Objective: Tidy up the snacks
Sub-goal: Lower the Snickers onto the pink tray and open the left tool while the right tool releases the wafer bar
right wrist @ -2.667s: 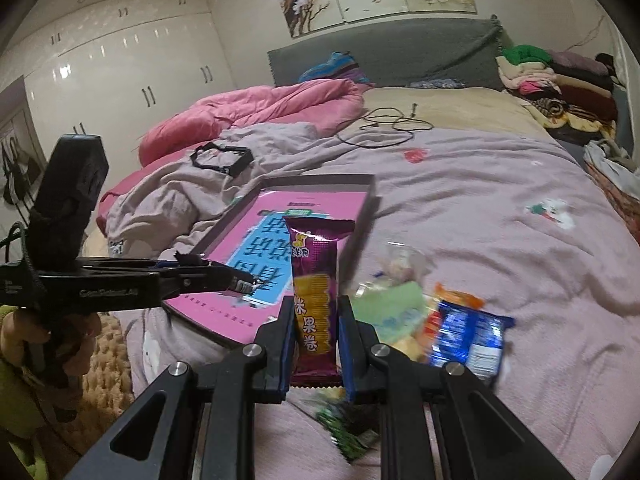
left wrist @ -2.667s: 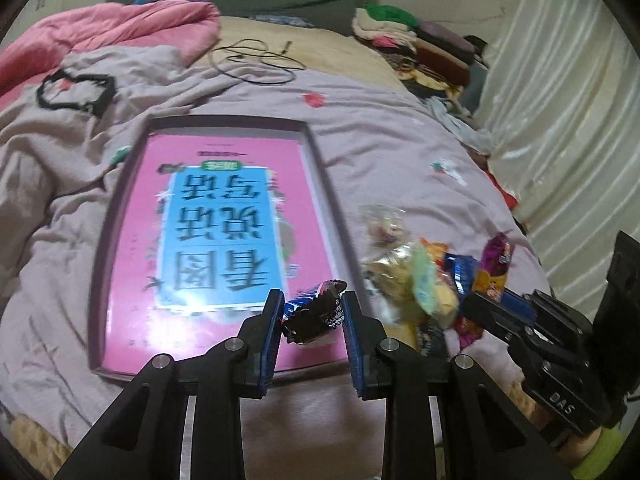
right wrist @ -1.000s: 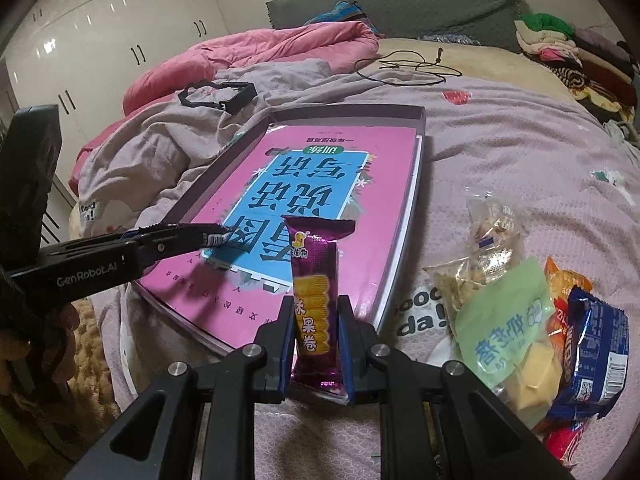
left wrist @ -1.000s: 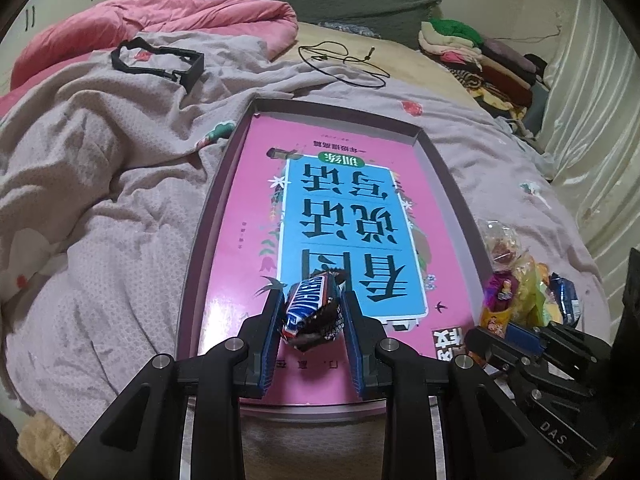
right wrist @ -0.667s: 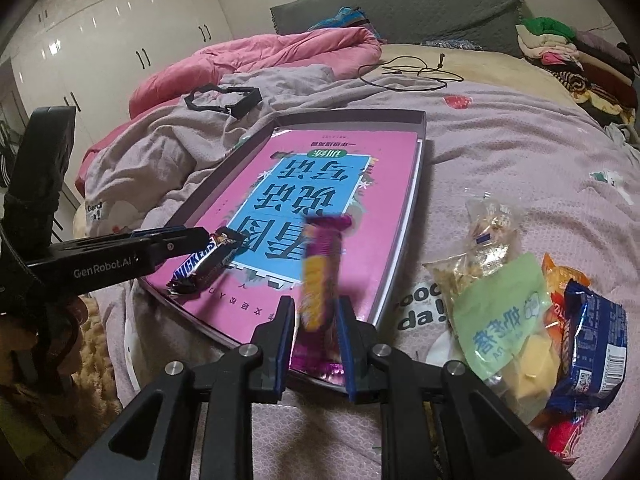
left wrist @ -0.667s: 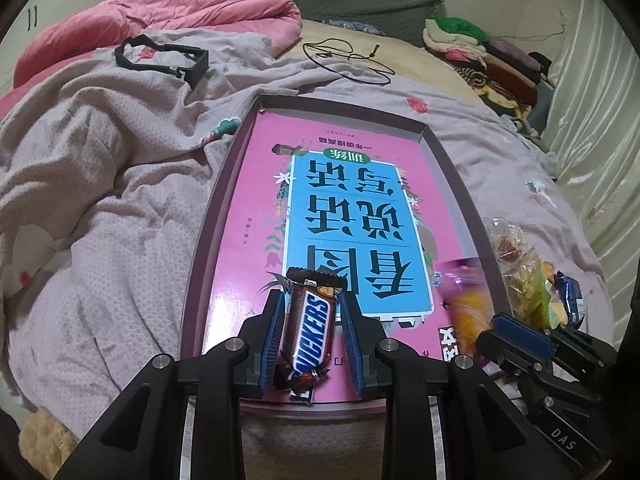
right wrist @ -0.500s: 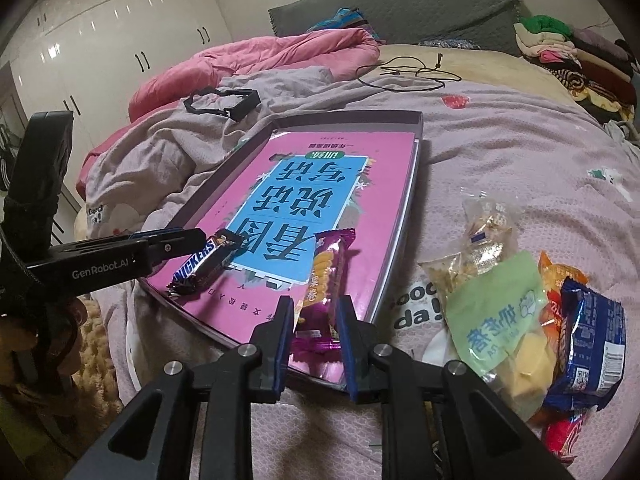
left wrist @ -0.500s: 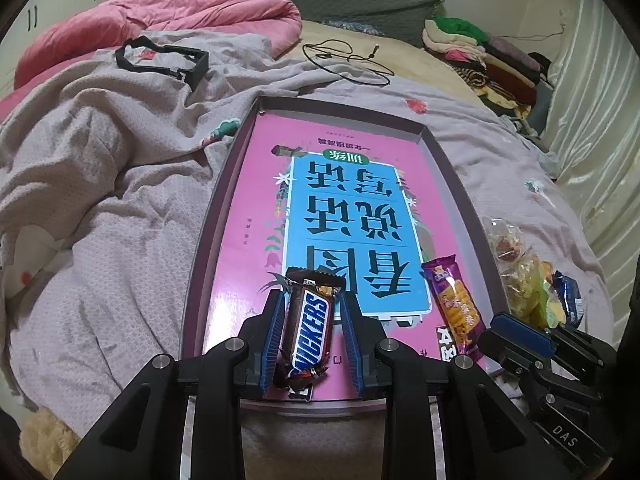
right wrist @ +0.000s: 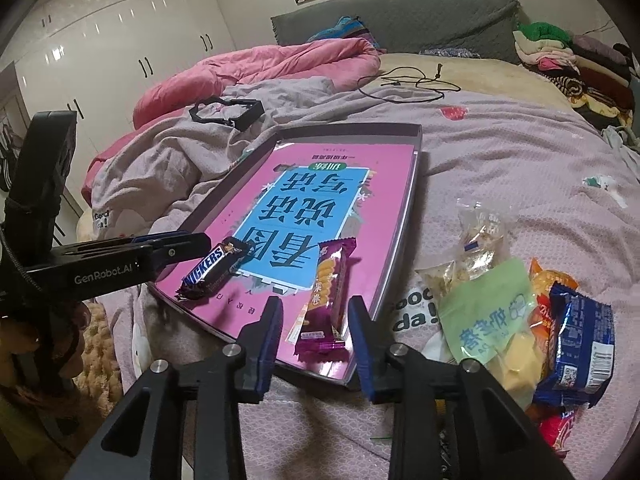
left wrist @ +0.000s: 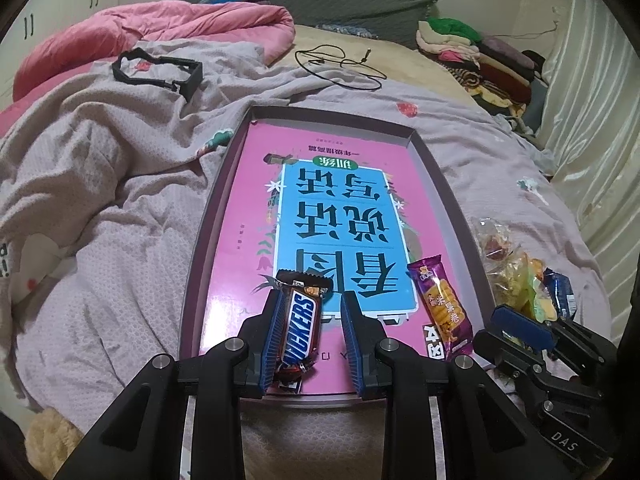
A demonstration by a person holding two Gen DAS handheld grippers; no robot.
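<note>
Snickers bar [left wrist: 300,320]: lies lengthwise on the pink book, close to the tray's near edge and towards its left side; the name on the wrapper faces up
Purple wafer pack [right wrist: 328,296]: lies flat on the book by the tray's near right corner, its long side running along the right edge; well apart from the Snickers bar
Tray [left wrist: 443,200]: shallow, with a dark rim; sits on the lilac bed cover [left wrist: 100,200]
Book [left wrist: 340,208]: pink cover with a blue panel; fills nearly the whole floor of the tray
Left gripper [left wrist: 312,298]: fingers drawn in to a narrow gap over the tray's near edge; the Snickers bar shows in that gap, against one pad and clear of the other; from the right wrist view the bar rests on the book under the fingertips, not clamped
Right gripper [right wrist: 315,302]: jaws opening over the near right corner of the tray; the purple pack lies between the fingers and neither pad touches it
Loose snacks [right wrist: 500,308]: heap on the bed cover just outside the tray's right edge; a pale green bag, a blue pack [right wrist: 580,340], clear bags and orange wrappers overlap
Far off on the bed: black frame [left wrist: 156,68], black cable [left wrist: 340,68], pink quilt [left wrist: 160,28], folded clothes [left wrist: 472,52]
</note>
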